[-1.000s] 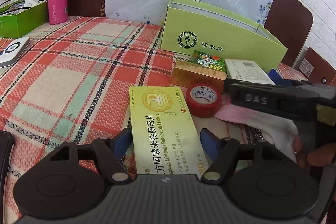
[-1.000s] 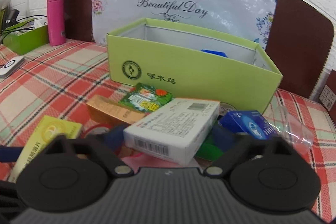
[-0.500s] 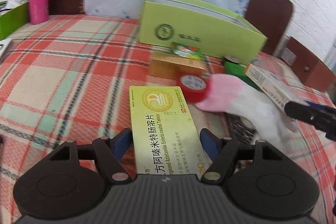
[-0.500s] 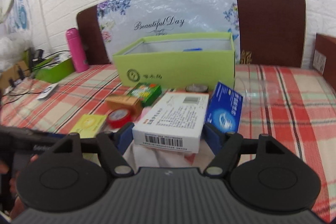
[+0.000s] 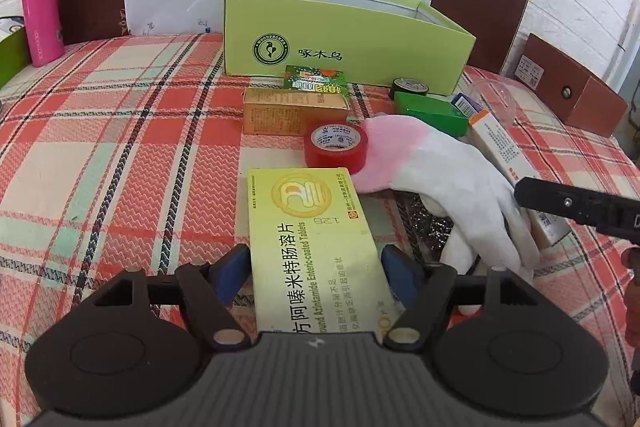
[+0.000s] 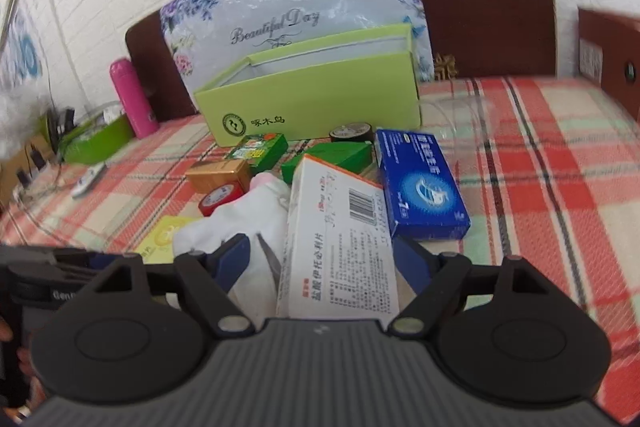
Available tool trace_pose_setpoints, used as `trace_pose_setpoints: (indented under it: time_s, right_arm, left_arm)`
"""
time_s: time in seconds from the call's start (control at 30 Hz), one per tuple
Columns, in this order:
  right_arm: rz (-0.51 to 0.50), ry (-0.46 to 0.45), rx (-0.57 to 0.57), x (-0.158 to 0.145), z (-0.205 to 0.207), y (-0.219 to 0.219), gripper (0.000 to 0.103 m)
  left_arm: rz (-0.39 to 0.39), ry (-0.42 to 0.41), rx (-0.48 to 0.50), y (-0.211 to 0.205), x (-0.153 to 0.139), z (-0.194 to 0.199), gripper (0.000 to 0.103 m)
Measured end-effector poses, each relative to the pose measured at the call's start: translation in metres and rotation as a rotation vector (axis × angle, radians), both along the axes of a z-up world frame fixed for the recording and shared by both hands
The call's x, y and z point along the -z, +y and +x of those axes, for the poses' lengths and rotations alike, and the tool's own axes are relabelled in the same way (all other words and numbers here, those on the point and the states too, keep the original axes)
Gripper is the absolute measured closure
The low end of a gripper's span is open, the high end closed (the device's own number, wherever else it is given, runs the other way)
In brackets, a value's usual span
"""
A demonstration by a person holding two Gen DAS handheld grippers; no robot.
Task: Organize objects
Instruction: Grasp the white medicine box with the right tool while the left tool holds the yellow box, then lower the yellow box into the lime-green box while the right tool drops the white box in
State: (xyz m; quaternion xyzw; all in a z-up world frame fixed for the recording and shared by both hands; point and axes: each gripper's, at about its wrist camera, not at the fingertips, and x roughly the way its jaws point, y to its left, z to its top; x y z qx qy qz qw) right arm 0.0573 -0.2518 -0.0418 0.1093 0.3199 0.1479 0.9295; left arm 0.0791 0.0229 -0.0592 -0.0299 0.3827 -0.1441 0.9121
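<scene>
The right gripper (image 6: 320, 259) has moved right and its jaws just opened wider, loose around the tilted white box (image 6: 340, 247). The left gripper (image 5: 316, 275) pinches the yellow box (image 5: 312, 239), bottom middle.

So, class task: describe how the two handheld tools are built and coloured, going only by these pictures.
Both tools look alike. The left tool and the right tool each have a ribbed dark grey body, two round black discs at the sides, black angled linkage arms with pale round pivot pins, and blue fingers. Seen from the left camera, the right tool's side is a black bar with a small screw. No sleeves or cables show.
</scene>
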Motion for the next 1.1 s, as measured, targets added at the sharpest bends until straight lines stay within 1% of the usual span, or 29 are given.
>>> trace_pose_setpoints:
  time_s: [0.07,0.17,0.2,0.27,0.37,0.47,0.57,0.63,0.7,0.9,1.1]
  right_arm:
    - [0.057,0.038,0.026,0.008,0.006,-0.012,0.024]
    - [0.134,0.104,0.029,0.023,0.017,-0.023,0.023]
    - [0.162,0.106,0.031,0.026,0.019,-0.025,0.022]
    - [0.165,0.093,0.028,0.028,0.021,-0.025,0.022]
    - [0.175,0.097,0.008,0.028,0.023,-0.02,0.037]
    - [0.132,0.082,0.002,0.026,0.021,-0.013,0.037]
    - [0.15,0.08,-0.003,0.022,0.014,-0.012,0.037]
    - [0.15,0.062,-0.01,0.015,0.008,-0.013,0.037]
    - [0.143,0.033,-0.016,0.004,0.003,-0.014,0.037]
    - [0.134,-0.056,-0.006,-0.027,0.001,-0.019,0.037]
    - [0.076,-0.133,0.008,-0.052,0.026,-0.014,0.037]
  left_arm:
    - [0.0,0.0,-0.009,0.0,0.0,0.003,0.028]
    - [0.017,-0.006,-0.016,-0.005,0.001,0.005,0.028]
    - [0.026,-0.01,-0.016,-0.007,0.001,0.005,0.027]
    - [0.037,-0.016,-0.016,-0.009,0.002,0.006,0.027]
    - [0.053,-0.022,-0.016,-0.011,0.003,0.005,0.028]
    - [0.048,-0.02,-0.016,-0.009,0.002,0.004,0.03]
    - [0.018,-0.012,-0.022,-0.004,-0.002,0.002,0.031]
    - [-0.015,-0.006,-0.023,0.0,-0.007,0.0,0.031]
    - [-0.04,-0.018,-0.024,0.003,-0.015,-0.002,0.031]
    - [-0.118,-0.106,-0.009,0.007,-0.053,-0.004,0.031]
    - [-0.14,-0.21,0.008,0.0,-0.089,0.015,0.031]
